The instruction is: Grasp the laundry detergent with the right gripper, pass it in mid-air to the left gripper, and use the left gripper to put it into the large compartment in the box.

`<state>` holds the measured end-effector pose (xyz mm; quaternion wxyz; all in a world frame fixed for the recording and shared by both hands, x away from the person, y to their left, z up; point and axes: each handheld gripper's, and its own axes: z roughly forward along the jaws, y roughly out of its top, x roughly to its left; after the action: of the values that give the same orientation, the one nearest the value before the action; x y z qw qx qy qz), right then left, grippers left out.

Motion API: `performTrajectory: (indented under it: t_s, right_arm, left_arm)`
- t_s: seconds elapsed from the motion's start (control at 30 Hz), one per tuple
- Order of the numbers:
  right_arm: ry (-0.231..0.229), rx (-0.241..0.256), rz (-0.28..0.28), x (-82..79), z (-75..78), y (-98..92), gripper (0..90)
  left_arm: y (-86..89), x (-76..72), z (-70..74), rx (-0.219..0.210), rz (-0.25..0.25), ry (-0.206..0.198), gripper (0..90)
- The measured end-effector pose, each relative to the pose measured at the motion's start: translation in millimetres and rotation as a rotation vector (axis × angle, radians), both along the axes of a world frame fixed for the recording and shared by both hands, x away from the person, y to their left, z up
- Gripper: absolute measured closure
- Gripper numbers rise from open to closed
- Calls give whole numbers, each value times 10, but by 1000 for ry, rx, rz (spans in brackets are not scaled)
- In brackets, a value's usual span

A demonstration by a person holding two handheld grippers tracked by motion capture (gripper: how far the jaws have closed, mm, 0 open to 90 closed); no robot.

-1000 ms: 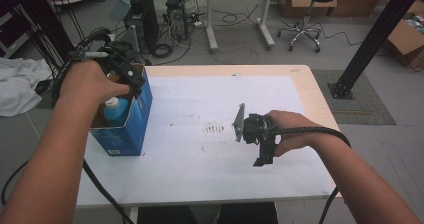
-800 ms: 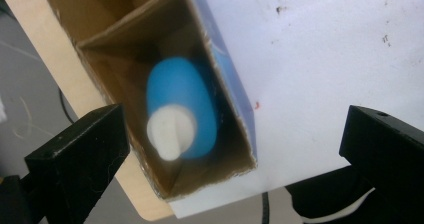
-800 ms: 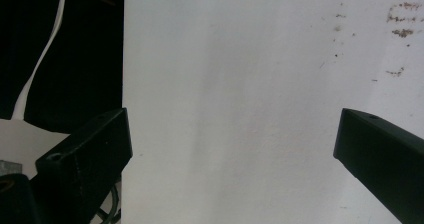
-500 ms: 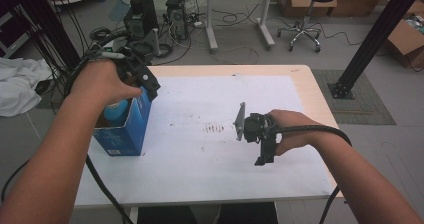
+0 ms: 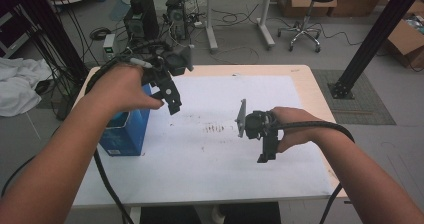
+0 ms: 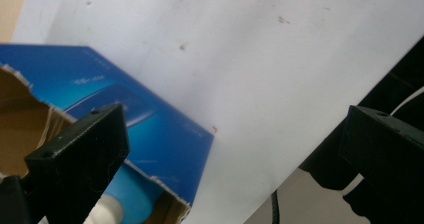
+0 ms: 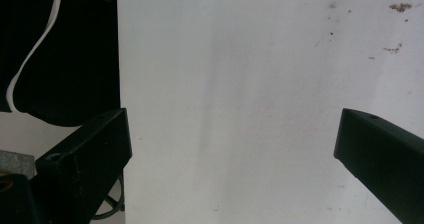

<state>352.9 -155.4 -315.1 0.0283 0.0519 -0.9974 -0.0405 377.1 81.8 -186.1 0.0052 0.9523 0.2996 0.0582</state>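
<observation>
I am holding my left gripper [image 5: 172, 101] above the white paper-covered table [image 5: 210, 164], jaws spread wide and empty, just beside the torn-open blue cardboard box [image 5: 125, 131] standing at the table's left edge. My right gripper [image 5: 265, 151] is hovering over bare paper well apart from it, jaws spread too. Nothing is blocking either one. The left gripper view is showing a light-blue bottle with a white cap [image 6: 122, 206] inside the box. I am counting one box, one bottle, two grippers.
</observation>
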Motion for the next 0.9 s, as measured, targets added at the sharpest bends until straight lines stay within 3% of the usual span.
performTrajectory:
  t_s: [0.17,0.43,0.9]
  right_arm:
    - [0,-6,-4,18,9,-5,17]
    - [0,-6,-9,49,23,-25,17]
    - [-1,-11,-12,38,48,-16,17]
  left_arm:
    - [-154,-87,-87,9,-78,24,1]
    - [-280,-127,-152,16,-147,38,1]
    - [-288,-185,-175,5,-177,48,1]
